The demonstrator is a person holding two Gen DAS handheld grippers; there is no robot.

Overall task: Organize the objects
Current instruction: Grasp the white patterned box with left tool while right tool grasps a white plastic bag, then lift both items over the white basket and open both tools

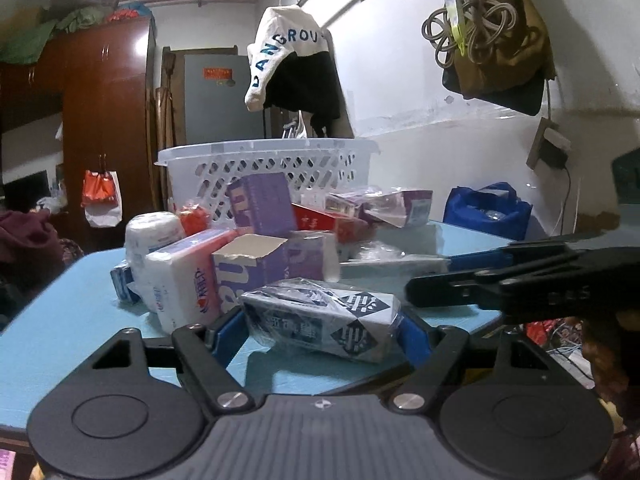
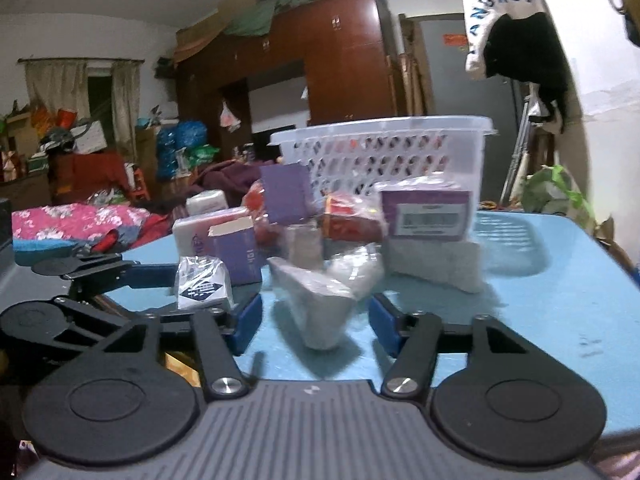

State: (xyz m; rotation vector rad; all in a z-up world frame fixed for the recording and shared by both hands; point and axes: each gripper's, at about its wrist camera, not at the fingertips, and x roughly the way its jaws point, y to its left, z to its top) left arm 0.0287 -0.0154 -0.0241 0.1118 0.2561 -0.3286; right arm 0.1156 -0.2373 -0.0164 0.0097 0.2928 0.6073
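Note:
A dark blue and white patterned box in clear wrap lies at the near edge of a pile on the blue table. My left gripper is shut on it, a blue pad against each end. In the right wrist view the same box sits at the left, with one of the left gripper's fingers reaching it. My right gripper is open around a crumpled clear-wrapped white packet, with a gap at each pad. The white perforated basket stands behind the pile.
The pile holds purple cartons, a white and pink tissue pack, a red box and a purple-labelled box. A blue bag sits at the table's far right. Clothes hang on the wall above.

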